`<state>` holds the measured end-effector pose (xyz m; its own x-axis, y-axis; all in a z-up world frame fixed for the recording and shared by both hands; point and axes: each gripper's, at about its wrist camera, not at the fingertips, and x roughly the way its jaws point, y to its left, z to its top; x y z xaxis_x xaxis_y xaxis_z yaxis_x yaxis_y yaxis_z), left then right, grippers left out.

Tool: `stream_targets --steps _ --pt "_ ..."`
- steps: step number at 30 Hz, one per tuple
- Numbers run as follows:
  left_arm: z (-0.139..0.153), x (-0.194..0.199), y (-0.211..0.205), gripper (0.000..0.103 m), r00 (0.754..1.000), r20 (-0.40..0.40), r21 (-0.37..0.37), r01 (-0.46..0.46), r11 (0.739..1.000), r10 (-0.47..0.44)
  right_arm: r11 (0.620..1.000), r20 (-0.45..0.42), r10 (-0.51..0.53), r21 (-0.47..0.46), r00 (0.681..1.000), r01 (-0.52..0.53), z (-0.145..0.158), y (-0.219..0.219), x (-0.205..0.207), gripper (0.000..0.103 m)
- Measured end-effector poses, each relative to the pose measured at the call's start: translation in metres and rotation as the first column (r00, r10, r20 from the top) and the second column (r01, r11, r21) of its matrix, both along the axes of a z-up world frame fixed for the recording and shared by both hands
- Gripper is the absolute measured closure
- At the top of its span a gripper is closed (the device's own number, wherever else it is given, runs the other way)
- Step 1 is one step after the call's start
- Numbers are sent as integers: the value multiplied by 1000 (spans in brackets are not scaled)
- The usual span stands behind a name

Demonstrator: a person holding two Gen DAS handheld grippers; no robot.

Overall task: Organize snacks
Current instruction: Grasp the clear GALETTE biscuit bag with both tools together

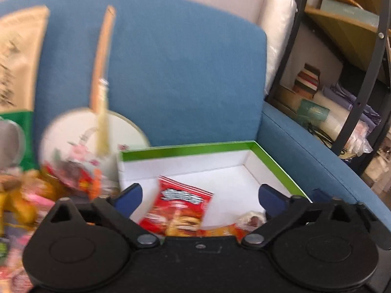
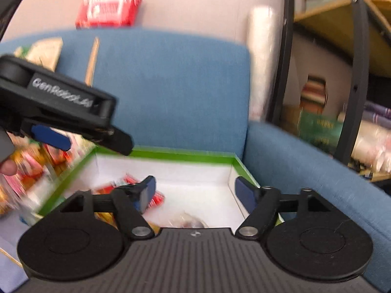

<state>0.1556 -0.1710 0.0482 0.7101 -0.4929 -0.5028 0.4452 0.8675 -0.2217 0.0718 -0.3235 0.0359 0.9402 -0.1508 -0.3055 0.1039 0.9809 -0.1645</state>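
Through my left wrist camera I'm hovering my left gripper, fingers spread wide and empty, over the red snack packet lying at six o'clock in the green-rimmed box; it looks light, crinkly and slippery, so I'd be pinching a flat edge. Through the right camera, my right gripper is hanging spread over the box too, the left one crossing at ten o'clock.

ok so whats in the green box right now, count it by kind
red printed snack packet: 1
small clear-wrapped snack with a dark filling: 1
orange-yellow wrapped snack, partly hidden by the left hand-held gripper: at least 1
total: at least 3 in the green-rimmed white cardboard box; the pile outside it is too blurred to count
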Motion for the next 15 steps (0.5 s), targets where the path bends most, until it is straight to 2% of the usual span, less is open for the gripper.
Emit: stream_targets --steps 3,5,9,11,15 --pt "7 -19 23 0 999 33 21 -39 999 38 993 -7 56 100 998 -55 4 5 -10 0" --pt "5 -32 42 0 996 28 25 -80 996 79 978 -19 127 171 992 -122 5 11 -12 0" --pt "-12 -51 87 0 988 -38 12 -150 989 150 951 -56 221 235 974 -202 0 33 -15 0" --pt "-25 -59 113 0 975 -79 8 -208 978 208 933 -77 273 265 959 -245 -1 44 -17 0" --pt "-41 -63 157 0 950 -159 14 -269 963 268 885 -111 372 342 922 -316 -6 65 -19 0"
